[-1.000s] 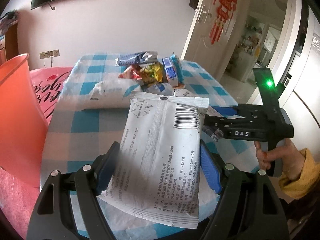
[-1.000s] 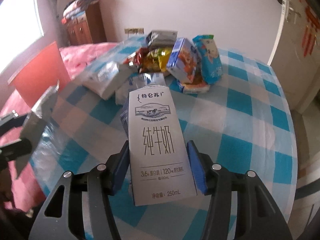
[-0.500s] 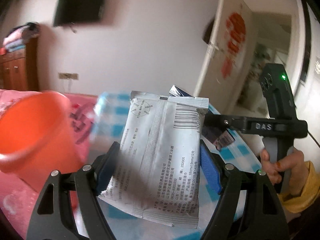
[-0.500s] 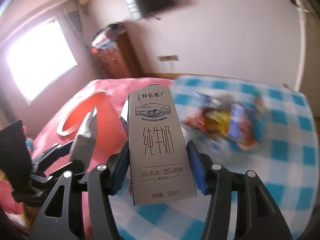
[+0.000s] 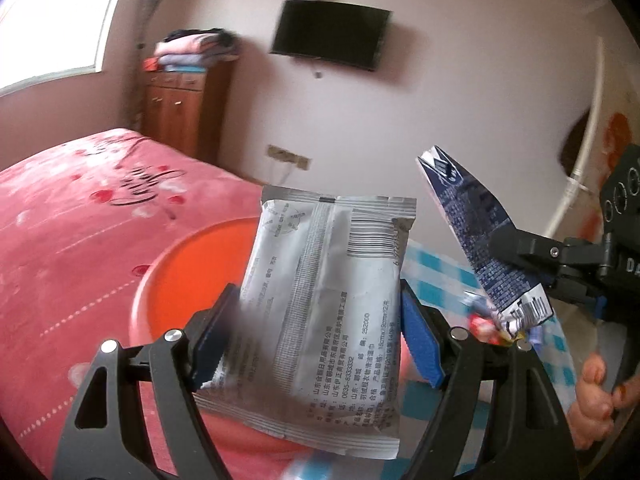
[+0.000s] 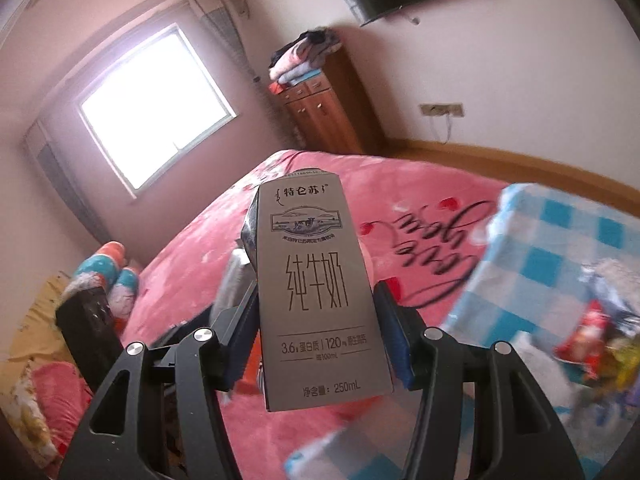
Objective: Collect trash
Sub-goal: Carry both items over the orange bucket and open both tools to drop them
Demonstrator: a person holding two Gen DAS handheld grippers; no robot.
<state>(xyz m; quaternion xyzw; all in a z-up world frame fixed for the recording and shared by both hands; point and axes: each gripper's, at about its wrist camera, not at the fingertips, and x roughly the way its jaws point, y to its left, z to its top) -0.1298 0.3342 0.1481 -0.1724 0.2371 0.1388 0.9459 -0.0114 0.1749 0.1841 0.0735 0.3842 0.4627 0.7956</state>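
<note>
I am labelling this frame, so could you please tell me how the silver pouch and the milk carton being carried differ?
The silver pouch is a flat, soft, crinkled packet; the milk carton is a rigid box with straight edges. The pouch carries small dense print and a barcode; the carton's front shows large characters and a picture. The pouch sits in the left hand-held gripper, the carton in the right hand-held gripper. Both are greyish and clamped between blue pads.

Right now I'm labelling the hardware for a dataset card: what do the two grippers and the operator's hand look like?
Both the left gripper and right gripper are matte black, with cut-out finger frames, silver screw heads and blue pads. The right gripper's body shows white lettering. The hand has reddish nails.
</note>
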